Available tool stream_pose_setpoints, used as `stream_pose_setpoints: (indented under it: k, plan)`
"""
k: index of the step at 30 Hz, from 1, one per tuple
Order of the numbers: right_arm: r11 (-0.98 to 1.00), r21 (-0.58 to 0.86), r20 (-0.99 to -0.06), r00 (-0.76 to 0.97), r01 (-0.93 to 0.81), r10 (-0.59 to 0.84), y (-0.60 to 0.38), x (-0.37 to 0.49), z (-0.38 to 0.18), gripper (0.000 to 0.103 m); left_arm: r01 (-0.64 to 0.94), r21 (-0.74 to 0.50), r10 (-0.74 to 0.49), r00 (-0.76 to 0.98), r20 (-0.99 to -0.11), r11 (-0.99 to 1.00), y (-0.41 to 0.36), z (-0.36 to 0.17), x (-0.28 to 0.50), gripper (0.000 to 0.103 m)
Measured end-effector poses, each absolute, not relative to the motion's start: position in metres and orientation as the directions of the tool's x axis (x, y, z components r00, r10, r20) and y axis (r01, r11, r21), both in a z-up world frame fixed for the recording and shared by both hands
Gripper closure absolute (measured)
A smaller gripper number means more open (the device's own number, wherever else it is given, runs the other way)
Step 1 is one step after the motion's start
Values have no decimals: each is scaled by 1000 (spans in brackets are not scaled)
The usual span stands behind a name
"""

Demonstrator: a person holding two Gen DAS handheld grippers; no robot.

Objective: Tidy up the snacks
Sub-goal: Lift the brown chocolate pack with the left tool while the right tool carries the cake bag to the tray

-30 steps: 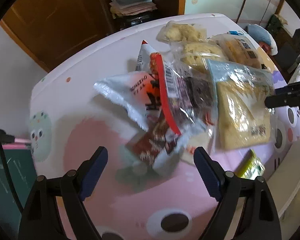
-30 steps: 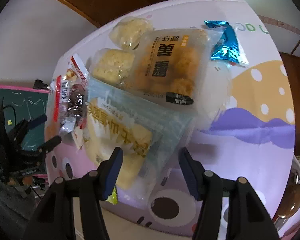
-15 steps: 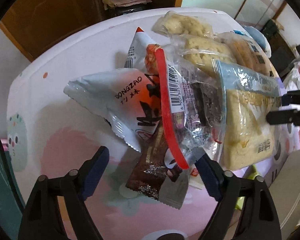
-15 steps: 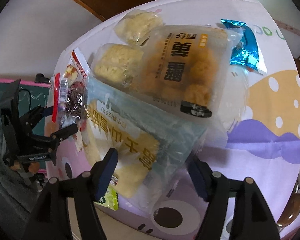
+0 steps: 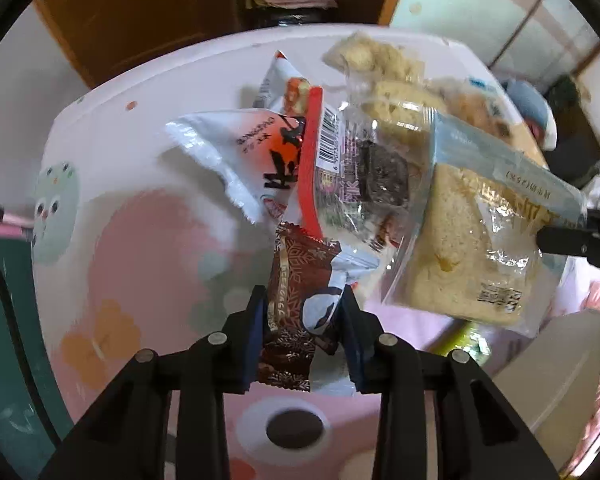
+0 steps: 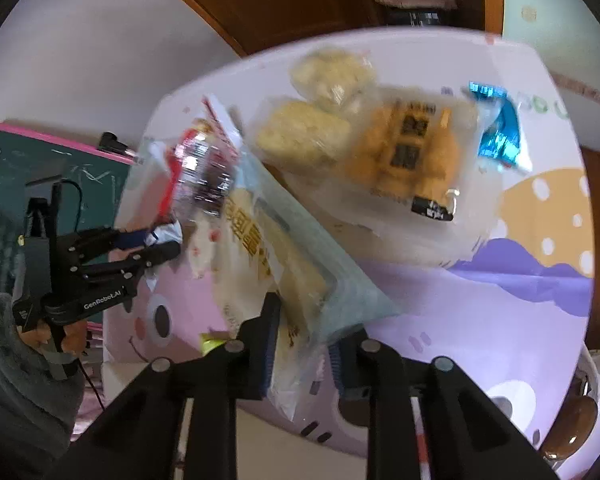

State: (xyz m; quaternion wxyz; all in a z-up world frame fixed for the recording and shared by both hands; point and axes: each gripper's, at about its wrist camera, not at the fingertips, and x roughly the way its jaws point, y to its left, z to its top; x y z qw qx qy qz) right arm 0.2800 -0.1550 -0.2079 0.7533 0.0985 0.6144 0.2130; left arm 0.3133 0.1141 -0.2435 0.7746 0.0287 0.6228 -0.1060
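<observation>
On the worktop with its pink cartoon print I've got a heap of snack packets, and both tools are down in it. My left gripper is closing, its blue-padded fingers pinching the brown snowflake-print wrapper together with the crumpled white end of a second packet. Just above that grip the white and orange pouch fans out to the left, and the clear packet with the red strip and barcode lies against it.

Over on my right side, the right gripper is closing too, and the near corner of the clear pale-blue bag of yellow cake sits pinched between its fingers. That bag slants up and left from the fingers, its far end resting against the red-strip packet. Beyond it I see two clear bags of pale crumbly snacks, a bag of golden fried pieces and a shiny blue wrapper, all lying on the worktop and blurred. A small green packet peeks out at the near worktop edge, just left of my right fingers.
</observation>
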Motion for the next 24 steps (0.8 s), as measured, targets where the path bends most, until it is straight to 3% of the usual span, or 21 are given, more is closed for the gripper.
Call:
stream_pose_setpoints:
  k: [9,24]
  plan:
    - [908,328,-860,316,-261,402,-157,235,-130,90,125,-93,-129,314,-941,988,126,-166,271,71]
    - [906,255,-743,531,-338,407,-171,130,5,91,82,-122,-147,507,-850,989,103,-15,156,71]
